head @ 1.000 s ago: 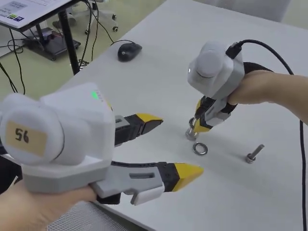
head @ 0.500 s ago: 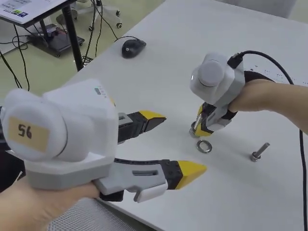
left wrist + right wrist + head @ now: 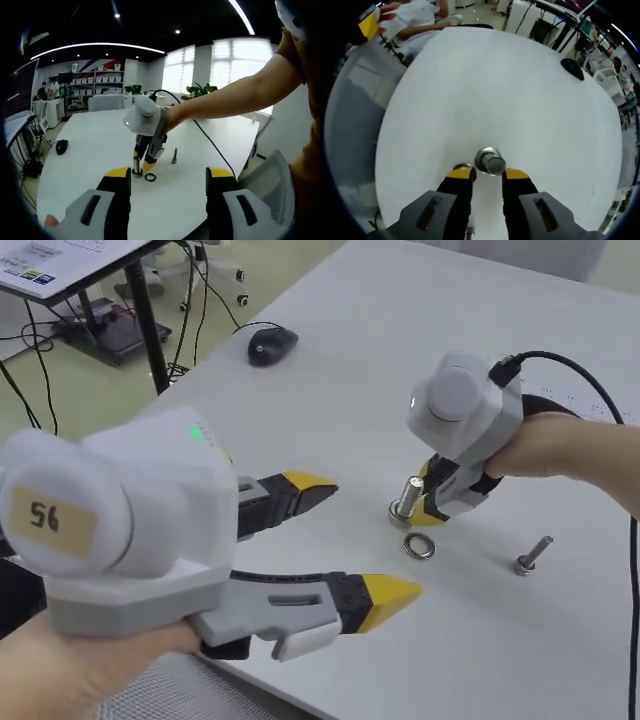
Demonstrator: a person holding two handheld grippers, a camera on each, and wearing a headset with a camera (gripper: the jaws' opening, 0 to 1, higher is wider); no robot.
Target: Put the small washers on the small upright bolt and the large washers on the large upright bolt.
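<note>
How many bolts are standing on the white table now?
2. The large bolt stands just ahead of the tips of the right gripper; the small bolt stands apart, further right in the head view. That gripper may hide more.

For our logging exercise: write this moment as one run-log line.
left tool: open, held back | right tool: open, tips at large bolt | washer: on table beside large bolt | small bolt: standing apart
</note>
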